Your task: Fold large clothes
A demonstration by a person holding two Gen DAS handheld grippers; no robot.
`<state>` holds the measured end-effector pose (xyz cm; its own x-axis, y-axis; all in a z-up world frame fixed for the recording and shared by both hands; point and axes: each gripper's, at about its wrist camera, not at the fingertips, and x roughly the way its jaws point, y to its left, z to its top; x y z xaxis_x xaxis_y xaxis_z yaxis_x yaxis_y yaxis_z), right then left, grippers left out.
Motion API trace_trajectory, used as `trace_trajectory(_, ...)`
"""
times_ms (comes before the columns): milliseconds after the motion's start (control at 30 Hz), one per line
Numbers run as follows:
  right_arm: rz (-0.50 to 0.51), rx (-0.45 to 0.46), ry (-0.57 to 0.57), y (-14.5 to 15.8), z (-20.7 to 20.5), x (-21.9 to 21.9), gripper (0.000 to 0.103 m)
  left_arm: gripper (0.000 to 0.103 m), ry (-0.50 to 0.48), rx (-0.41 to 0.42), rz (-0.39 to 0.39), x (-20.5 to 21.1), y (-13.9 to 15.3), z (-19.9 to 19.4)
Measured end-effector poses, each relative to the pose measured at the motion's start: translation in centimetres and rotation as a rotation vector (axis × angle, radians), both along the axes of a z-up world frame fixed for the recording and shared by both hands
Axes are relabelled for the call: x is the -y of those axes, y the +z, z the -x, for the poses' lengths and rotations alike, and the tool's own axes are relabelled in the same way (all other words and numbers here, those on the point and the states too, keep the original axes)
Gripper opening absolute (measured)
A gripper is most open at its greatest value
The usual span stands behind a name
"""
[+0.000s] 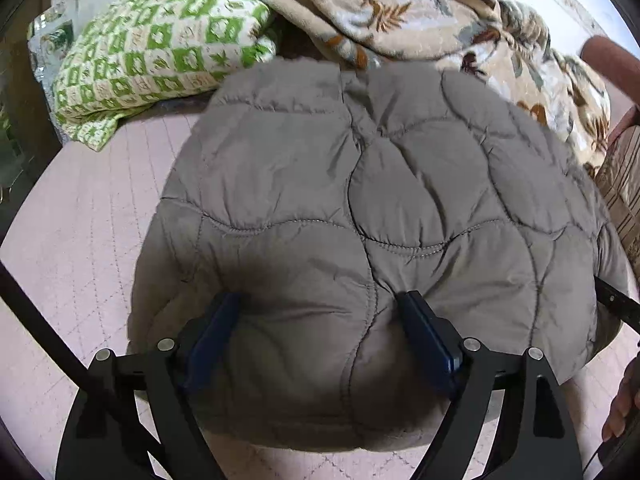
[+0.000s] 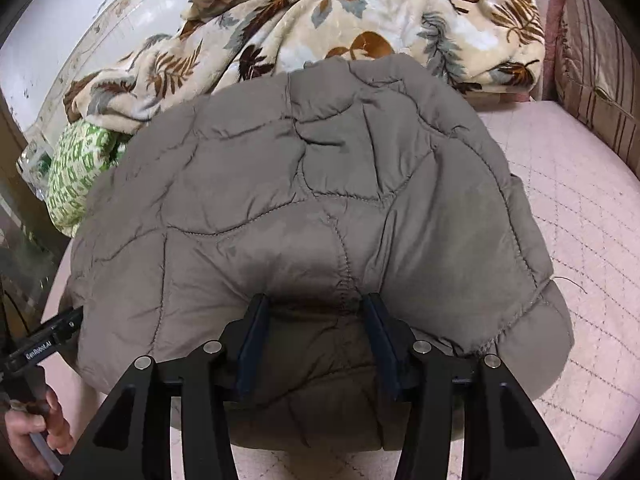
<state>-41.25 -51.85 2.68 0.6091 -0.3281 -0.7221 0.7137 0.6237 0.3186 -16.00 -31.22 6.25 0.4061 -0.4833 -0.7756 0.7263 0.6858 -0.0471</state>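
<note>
A: State the position of the quilted grey jacket (image 1: 360, 208).

B: It lies as a folded bundle on the pink quilted bed cover (image 1: 92, 232). Behind it lies the leaf-print blanket (image 2: 320, 20); the green-and-white checked pillow (image 1: 160, 44) sits at its far left, and a striped cushion (image 2: 596, 72) stands well apart on the right.

A: State the left gripper (image 1: 324, 320).

B: Jaws wide. The blue pads (image 1: 212, 336) press down into the near edge of the jacket, with padding bulging between them (whether they squeeze it or only rest on it cannot be told).

A: State the right gripper (image 2: 316, 316).

B: Jaws about half apart, set over the jacket's near edge farther right. A dark fold of fabric sits between the pads (image 2: 252, 340); a firm grip cannot be confirmed.

A: Anything else in view?

B: A hand (image 2: 32, 428) holds the left gripper's handle, seen at the lower left of the right wrist view.
</note>
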Motion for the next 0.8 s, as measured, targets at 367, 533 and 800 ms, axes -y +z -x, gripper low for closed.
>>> trace_trajectory(367,0.130,0.062,0.094,5.1,-0.8,-5.3,0.053,0.084,-0.045,0.040,0.117,-1.0,3.8,2.8)
trace_trajectory(533,0.151,0.014,0.172,4.0,-3.3,-7.6,0.053,0.084,-0.101,0.067,0.059,0.4,2.7,4.2)
trace_trajectory(800,0.106,-0.006,0.185,2.1,-4.2,-7.0,0.054,0.085,-0.107,0.010,0.029,1.4,0.9,3.5)
